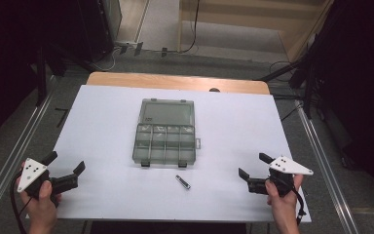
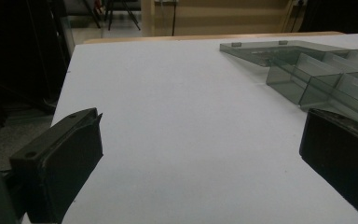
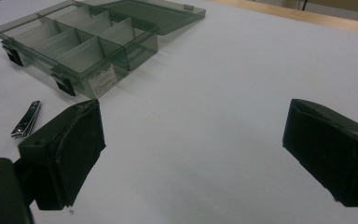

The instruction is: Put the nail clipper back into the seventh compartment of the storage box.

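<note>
Nearest us, our left hand (image 1: pixel 41 197) holds the left gripper (image 1: pixel 65 168) low at the table's (image 1: pixel 102 112) near left corner, jaws spread wide on nothing, pointing right toward the box. Our right hand (image 1: pixel 282 197) holds the right gripper (image 1: pixel 255 165) at the near right, jaws likewise released, pointing left. Between them, a little farther, lies the nail clipper (image 1: pixel 183 182) flat on the white surface. Just beyond it sits the open box (image 1: pixel 165 141), lid laid back.
</note>
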`<action>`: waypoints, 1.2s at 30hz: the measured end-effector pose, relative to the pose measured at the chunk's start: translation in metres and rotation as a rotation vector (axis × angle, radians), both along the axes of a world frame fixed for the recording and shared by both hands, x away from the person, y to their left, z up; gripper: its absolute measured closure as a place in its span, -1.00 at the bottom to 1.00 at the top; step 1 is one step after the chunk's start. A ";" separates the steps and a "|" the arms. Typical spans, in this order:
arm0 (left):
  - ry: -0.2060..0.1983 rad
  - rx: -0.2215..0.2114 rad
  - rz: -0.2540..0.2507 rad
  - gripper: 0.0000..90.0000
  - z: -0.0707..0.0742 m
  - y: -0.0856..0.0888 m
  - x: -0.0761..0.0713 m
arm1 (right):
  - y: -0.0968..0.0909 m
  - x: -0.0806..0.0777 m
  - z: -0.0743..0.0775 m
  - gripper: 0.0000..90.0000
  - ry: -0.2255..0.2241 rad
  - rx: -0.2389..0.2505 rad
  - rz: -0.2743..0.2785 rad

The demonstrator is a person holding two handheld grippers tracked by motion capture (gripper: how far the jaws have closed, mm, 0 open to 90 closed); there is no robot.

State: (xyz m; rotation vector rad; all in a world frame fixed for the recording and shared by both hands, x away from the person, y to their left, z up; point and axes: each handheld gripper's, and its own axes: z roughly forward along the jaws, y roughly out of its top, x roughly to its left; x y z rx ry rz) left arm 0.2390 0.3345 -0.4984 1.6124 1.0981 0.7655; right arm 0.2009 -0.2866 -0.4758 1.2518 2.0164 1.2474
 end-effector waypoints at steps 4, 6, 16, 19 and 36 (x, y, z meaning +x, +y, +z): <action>0.000 0.007 -0.001 -1.00 0.000 -0.001 0.000 | 0.005 0.003 0.002 -0.86 0.016 -0.009 0.016; 0.001 0.007 -0.002 -1.00 0.000 0.000 0.000 | 0.008 0.004 0.003 -0.86 0.021 -0.014 0.027; 0.002 0.002 -0.003 -1.00 0.000 0.000 0.000 | 0.025 0.013 0.008 -0.82 0.095 -0.066 0.081; 0.001 0.005 -0.005 -1.00 0.000 0.000 0.000 | 0.032 0.016 0.011 -0.81 0.122 -0.085 0.102; 0.000 0.009 -0.007 -1.00 0.000 -0.001 0.000 | 0.073 0.028 0.025 -0.80 0.251 -0.246 0.221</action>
